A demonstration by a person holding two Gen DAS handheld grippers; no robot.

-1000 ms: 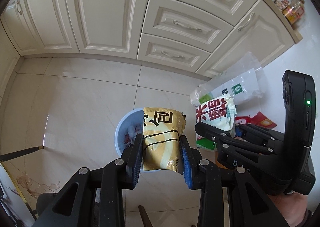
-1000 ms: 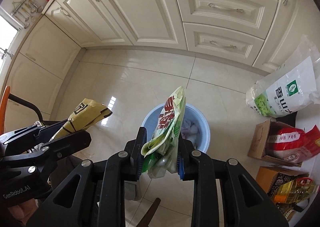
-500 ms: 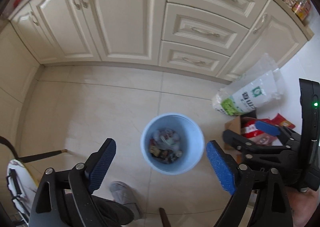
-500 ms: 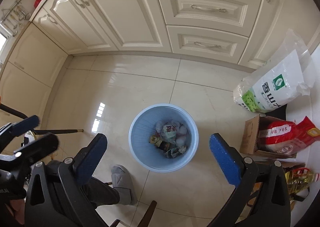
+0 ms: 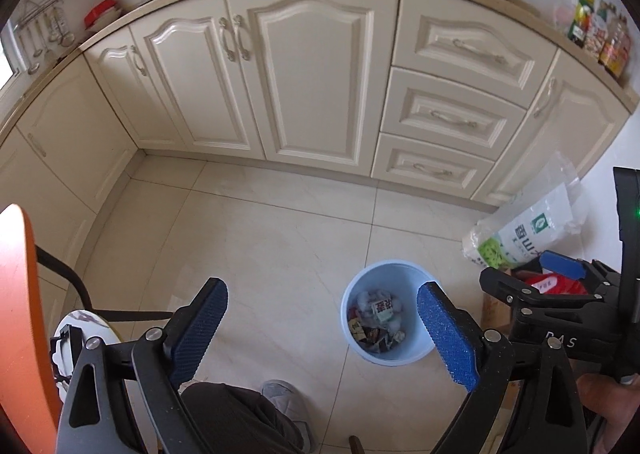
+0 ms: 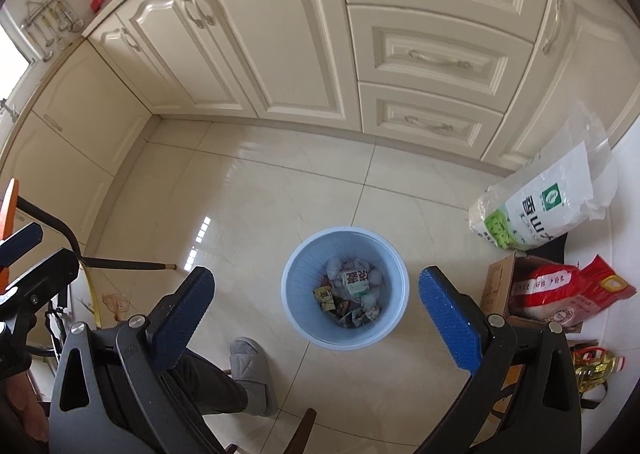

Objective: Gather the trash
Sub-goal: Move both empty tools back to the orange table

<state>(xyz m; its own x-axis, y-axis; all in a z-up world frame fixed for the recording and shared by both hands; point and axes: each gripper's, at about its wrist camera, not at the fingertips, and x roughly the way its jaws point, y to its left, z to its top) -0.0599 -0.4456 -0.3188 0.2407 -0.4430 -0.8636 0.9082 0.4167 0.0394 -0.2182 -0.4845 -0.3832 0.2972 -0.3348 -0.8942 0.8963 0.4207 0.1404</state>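
Wrappers [image 6: 352,294] sit loose in the blue bin [image 6: 296,318] on the floor tiles [image 6: 280,190], between your two tools in the right-wrist view. Judging by the crumpled film and small cartons, they're light, soft and slippery: pinch a flat face or a folded edge, not a puffed middle, and expect them to slide or flutter. The bin looks like thin plastic, so it would tip easily if knocked; take it by the rim if you move it. Your left hand-held gripper [image 5: 322,328] has just been opening, jaws wide, nothing between the pads. Your right hand-held gripper [image 6: 316,306] likewise, wide apart and empty. Rice sack [image 6: 544,206] and a red bag [image 6: 560,294] in a box lie right of the bin, cabinets [image 6: 280,34] behind.
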